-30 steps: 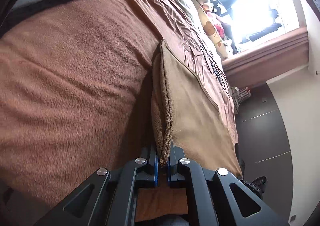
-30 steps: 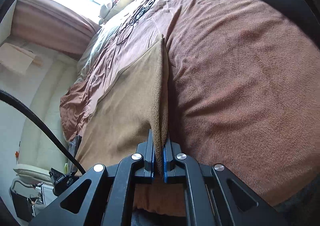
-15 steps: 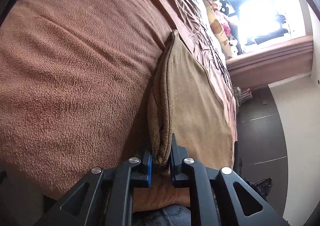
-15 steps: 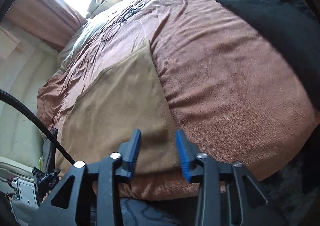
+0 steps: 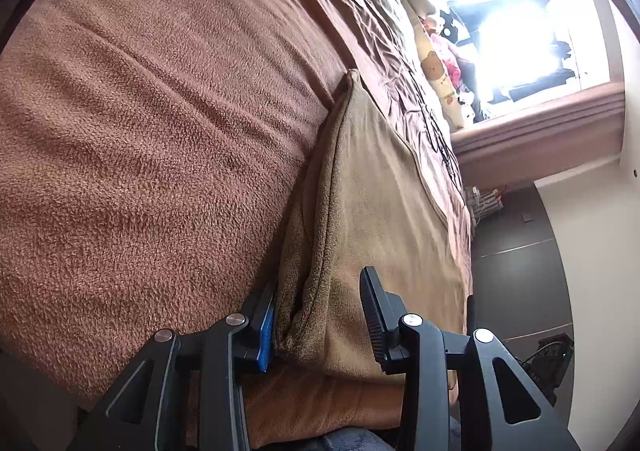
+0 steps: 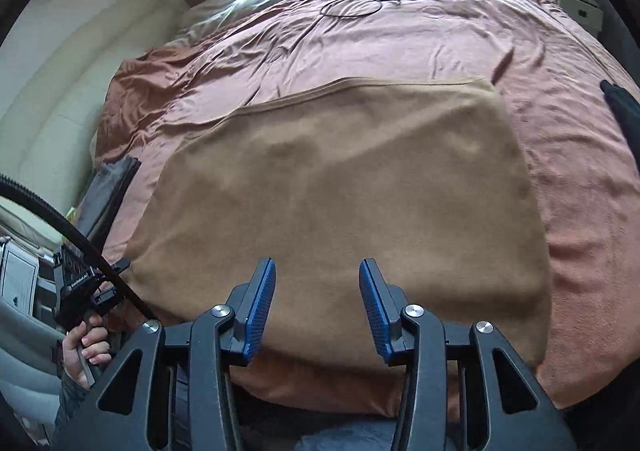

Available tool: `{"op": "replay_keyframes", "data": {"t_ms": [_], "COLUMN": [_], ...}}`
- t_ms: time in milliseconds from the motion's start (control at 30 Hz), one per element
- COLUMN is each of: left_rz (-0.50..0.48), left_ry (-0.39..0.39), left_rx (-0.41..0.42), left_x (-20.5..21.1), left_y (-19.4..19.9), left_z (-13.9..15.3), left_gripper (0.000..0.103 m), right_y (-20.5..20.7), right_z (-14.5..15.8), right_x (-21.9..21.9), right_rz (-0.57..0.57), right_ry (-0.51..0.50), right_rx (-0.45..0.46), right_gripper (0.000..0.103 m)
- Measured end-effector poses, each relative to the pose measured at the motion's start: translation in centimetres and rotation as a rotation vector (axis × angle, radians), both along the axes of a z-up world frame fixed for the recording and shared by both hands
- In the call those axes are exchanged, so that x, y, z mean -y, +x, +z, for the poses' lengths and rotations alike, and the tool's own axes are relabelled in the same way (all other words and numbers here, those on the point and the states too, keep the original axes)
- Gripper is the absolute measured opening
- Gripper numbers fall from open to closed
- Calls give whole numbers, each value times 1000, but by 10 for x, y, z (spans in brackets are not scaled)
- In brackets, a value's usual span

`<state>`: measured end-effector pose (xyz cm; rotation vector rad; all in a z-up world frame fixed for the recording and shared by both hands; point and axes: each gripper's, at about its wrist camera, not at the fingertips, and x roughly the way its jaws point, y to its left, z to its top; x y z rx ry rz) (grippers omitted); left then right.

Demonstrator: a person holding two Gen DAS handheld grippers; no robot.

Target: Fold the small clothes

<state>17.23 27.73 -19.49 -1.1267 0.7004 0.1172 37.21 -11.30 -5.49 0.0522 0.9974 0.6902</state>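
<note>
The left gripper is lying low over the near edge of the bed, turned on its side. Its two fingers are spread wide apart. The folded edge of the tan cloth is sitting loose between them, just beside the blue pad, and nothing is squeezing it. A moment ago these fingers were pinching that edge tight, so the left gripper has let go.

The tan cloth is lying flat and folded on the brown blanket of the bed, near the front edge.

The right gripper is hovering above the near side of the cloth, pointing along the bed. Its fingers are wide open and holding nothing. It was already open half a second ago, and now it is looking at the cloth more straight on
</note>
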Motion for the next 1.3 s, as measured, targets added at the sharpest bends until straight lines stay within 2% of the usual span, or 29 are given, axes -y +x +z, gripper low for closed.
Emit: {"op": "replay_keyframes", "data": {"t_ms": [233, 433, 600, 1100, 1167, 1300], "left_rz": [39, 103, 144, 187, 190, 190], "left_ry": [14, 0, -13, -34, -41, -57], "left_rx": [1, -9, -14, -80, -89, -93], "left_x": [3, 1, 2, 15, 15, 14], "left_y": [6, 0, -2, 0, 0, 0], "left_z": [2, -5, -8, -7, -8, -10], "left_gripper": [37, 26, 22, 22, 17, 16], "right_y": [29, 57, 80, 159, 169, 189], "right_z": [-28, -54, -68, -71, -70, -73], "right_x": [-68, -116, -142, -199, -206, -211], "right_rz": [88, 128, 130, 78, 70, 58], "right_ry": [-69, -140, -201, -239, -247, -252], "right_rx": [-50, -81, -72, 0, 12, 7], "right_gripper": [25, 14, 6, 5, 5, 5]}}
